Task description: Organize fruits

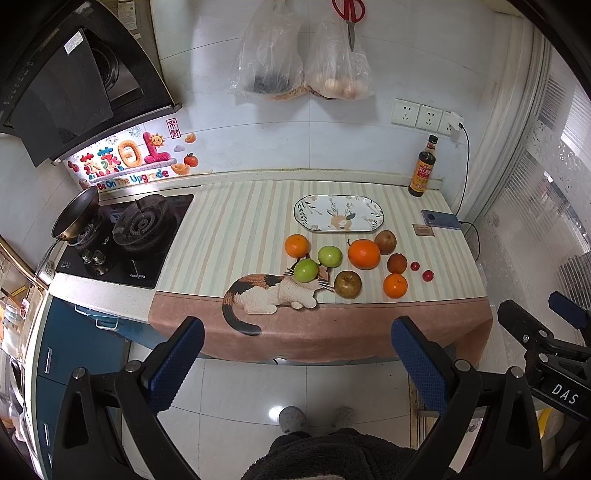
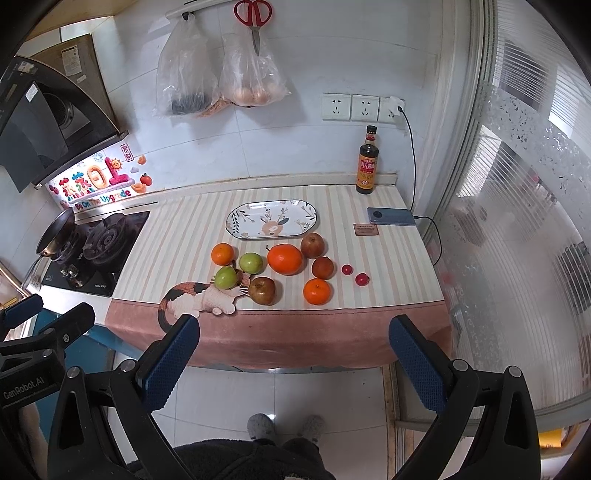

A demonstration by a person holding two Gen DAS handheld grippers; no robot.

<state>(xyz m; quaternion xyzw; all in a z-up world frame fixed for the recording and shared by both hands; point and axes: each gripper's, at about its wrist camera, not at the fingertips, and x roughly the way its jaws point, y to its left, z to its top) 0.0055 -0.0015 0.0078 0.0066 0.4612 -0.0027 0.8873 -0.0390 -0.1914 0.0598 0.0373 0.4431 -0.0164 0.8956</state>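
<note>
Several fruits lie on a striped cloth: a large orange point(image 1: 364, 254) point(image 2: 285, 259), two small oranges point(image 1: 297, 246) point(image 1: 395, 285), two green apples point(image 1: 330, 256) point(image 1: 306, 270), brown pears point(image 1: 347, 284) point(image 1: 385, 242) point(image 1: 397, 263) and two small red fruits point(image 1: 427, 275). An empty oval patterned plate point(image 1: 338, 213) point(image 2: 272, 219) lies behind them. My left gripper point(image 1: 297, 334) is open and empty, held in front of the counter's edge. My right gripper point(image 2: 294, 332) is open and empty too, beside it.
A sauce bottle point(image 1: 422, 171), a phone point(image 1: 441, 220) on a charging cable and a small card point(image 1: 423, 230) sit at the counter's right. A gas stove point(image 1: 122, 236) with a pan point(image 1: 75, 214) is on the left. Bags and scissors point(image 1: 349, 14) hang on the wall.
</note>
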